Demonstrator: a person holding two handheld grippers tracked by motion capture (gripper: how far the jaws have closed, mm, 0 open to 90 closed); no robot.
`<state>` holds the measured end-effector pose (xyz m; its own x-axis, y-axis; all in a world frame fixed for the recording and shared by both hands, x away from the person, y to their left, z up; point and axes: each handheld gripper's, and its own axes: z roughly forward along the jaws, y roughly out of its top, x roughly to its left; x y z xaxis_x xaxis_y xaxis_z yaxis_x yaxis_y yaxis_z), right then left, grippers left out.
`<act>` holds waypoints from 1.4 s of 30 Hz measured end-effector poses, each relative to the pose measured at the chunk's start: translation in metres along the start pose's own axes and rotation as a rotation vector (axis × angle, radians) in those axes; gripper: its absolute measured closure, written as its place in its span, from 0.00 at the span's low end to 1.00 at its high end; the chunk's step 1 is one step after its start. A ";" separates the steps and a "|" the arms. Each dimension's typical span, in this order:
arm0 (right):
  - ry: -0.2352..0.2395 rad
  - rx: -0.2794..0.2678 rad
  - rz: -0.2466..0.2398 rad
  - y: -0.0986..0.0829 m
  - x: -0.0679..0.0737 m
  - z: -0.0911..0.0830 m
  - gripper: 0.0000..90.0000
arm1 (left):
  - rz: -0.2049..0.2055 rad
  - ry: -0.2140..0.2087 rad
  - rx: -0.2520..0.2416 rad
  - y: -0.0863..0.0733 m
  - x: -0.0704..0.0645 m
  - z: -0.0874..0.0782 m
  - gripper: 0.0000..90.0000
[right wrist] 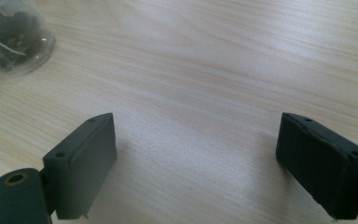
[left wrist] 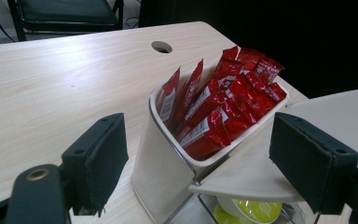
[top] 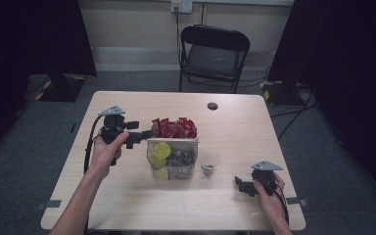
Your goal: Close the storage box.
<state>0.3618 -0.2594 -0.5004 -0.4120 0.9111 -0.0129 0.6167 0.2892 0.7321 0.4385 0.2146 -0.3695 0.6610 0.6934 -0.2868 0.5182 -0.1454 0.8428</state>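
Observation:
A tabletop organizer (top: 173, 169) stands mid-table. Its white back compartment (left wrist: 156, 172) holds several red packets (top: 174, 128) (left wrist: 214, 107) standing upright. The clear front part holds yellow-green capsules (top: 161, 150) (left wrist: 256, 210) and dark ones. My left gripper (top: 146, 135) (left wrist: 205, 156) is open at the organizer's back left corner, jaws wide to either side of the white compartment and not touching it. My right gripper (top: 239, 184) (right wrist: 196, 158) is open low over bare table at the front right. A clear cup (top: 209, 164) (right wrist: 10, 39) with dark pieces stands right of the organizer.
The wooden table (top: 127, 200) has a round cable hole (top: 212, 105) (left wrist: 161, 46) near its far edge. A black folding chair (top: 213, 54) stands behind the table. Bare tabletop lies left of the organizer and along the front edge.

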 end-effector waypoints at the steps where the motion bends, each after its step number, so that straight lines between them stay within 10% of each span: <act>1: 0.000 0.000 0.000 0.000 0.000 0.000 0.13 | -0.007 0.002 0.001 -0.001 -0.001 0.000 0.21; 42: 0.004 0.000 -0.004 0.000 -0.001 0.000 0.13 | 0.020 -0.006 0.087 -0.023 -0.006 0.008 0.20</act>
<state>0.3623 -0.2598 -0.5004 -0.4174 0.9086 -0.0127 0.6148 0.2927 0.7324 0.4267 0.2083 -0.3904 0.6749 0.6854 -0.2734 0.5498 -0.2201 0.8057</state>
